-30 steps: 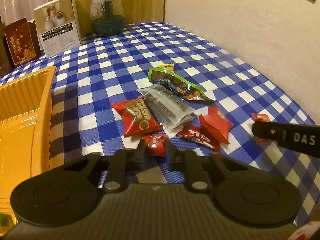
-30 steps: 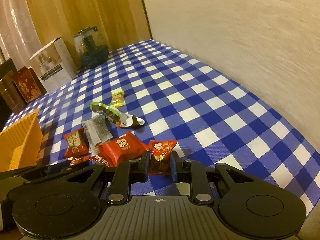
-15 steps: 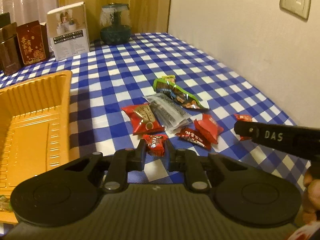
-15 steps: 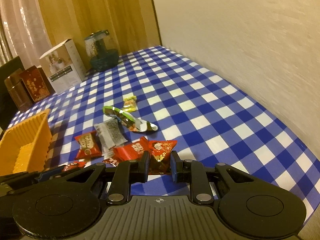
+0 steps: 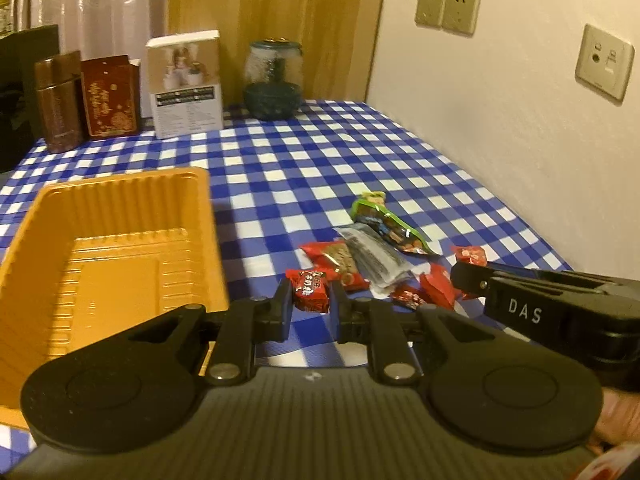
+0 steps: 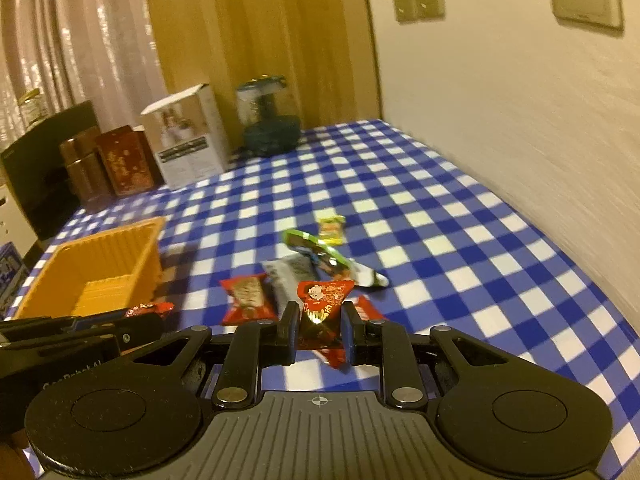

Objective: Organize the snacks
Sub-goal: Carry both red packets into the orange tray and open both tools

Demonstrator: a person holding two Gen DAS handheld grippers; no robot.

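My left gripper (image 5: pixel 311 300) is shut on a small red candy packet (image 5: pixel 311 290) and holds it above the cloth, just right of the orange tray (image 5: pixel 120 200). My right gripper (image 6: pixel 320 320) is shut on a red snack packet with a figure print (image 6: pixel 322 306), lifted above the pile. On the blue checked cloth lie a red packet (image 6: pixel 246 298), a grey striped packet (image 5: pixel 372 258), a green packet (image 5: pixel 384 224), a small yellow candy (image 6: pixel 331 228) and more red packets (image 5: pixel 438 290). The right gripper also shows in the left wrist view (image 5: pixel 466 278).
At the table's back stand a brown tin (image 5: pixel 58 100), a dark red box (image 5: pixel 110 96), a white box (image 5: pixel 186 84) and a glass jar (image 5: pixel 274 78). The wall (image 5: pixel 520 120) runs along the right edge. The left gripper's arm shows in the right wrist view (image 6: pixel 80 328).
Both grippers have risen and pulled back from the pile with their packets held. The left one has moved toward the orange tray, which now fills more of its view.
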